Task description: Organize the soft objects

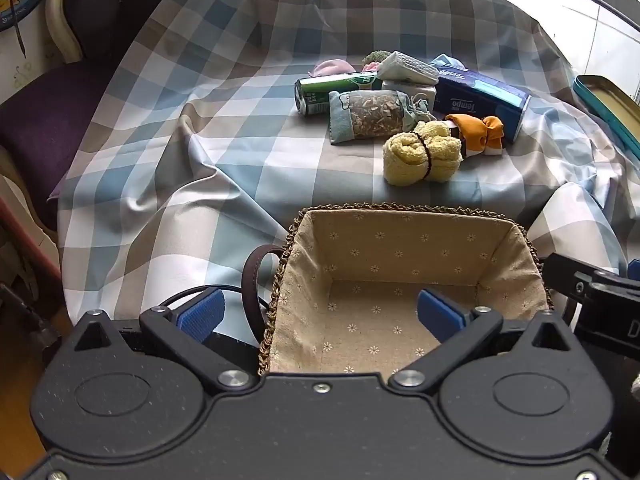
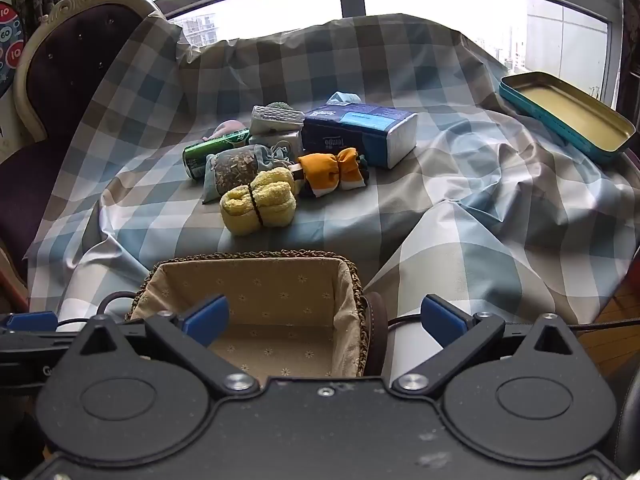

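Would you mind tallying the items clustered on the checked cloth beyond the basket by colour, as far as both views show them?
Yellow: 1, rolled towel
Orange: 1, cloth bundle
Green: 1, can
Dark blue: 1, tissue pack
Pale blue: 1, sachet pouch
White: 2, packets
Pink: 1, soft item, mostly hidden
Total: 8, perhaps more hidden behind.

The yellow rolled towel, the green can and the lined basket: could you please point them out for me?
yellow rolled towel (image 2: 258, 208), right wrist view, middle of the roll beside its band.
green can (image 1: 336, 85), left wrist view, its side.
lined basket (image 1: 404, 210), left wrist view, far rim.
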Tool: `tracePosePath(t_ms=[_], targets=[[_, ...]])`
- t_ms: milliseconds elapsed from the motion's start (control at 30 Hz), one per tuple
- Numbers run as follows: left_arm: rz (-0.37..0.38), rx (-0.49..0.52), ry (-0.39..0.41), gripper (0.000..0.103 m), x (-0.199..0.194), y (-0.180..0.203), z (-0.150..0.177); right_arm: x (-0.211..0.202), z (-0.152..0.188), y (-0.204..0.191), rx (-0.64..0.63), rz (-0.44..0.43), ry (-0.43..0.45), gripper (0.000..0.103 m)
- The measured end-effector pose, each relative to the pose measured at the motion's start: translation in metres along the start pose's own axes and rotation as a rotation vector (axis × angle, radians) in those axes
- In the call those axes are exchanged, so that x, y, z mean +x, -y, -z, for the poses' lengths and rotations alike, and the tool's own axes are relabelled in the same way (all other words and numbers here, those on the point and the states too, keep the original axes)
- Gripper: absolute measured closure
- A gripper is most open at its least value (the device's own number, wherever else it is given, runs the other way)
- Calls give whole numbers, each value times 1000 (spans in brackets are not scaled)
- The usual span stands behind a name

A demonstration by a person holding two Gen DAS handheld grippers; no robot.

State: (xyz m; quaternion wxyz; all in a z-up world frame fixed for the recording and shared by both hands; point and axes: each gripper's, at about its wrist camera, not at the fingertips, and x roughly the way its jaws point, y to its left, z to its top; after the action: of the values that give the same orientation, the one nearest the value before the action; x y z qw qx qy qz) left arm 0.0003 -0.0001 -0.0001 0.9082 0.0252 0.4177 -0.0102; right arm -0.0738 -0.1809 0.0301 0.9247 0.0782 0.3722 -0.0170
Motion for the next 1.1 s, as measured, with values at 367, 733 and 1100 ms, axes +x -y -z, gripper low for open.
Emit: tracePosePath(t_ms=[367, 733, 1100], targets=[[8, -12, -16, 3, 9, 5, 13, 5, -2, -2, -3, 0, -12, 0], [17, -10, -41, 3, 8, 0, 5, 10, 1, -1, -4, -3, -26, 0], [18, -14, -49, 3, 10, -1, 10, 8, 1, -2, -7, -12, -32, 0]])
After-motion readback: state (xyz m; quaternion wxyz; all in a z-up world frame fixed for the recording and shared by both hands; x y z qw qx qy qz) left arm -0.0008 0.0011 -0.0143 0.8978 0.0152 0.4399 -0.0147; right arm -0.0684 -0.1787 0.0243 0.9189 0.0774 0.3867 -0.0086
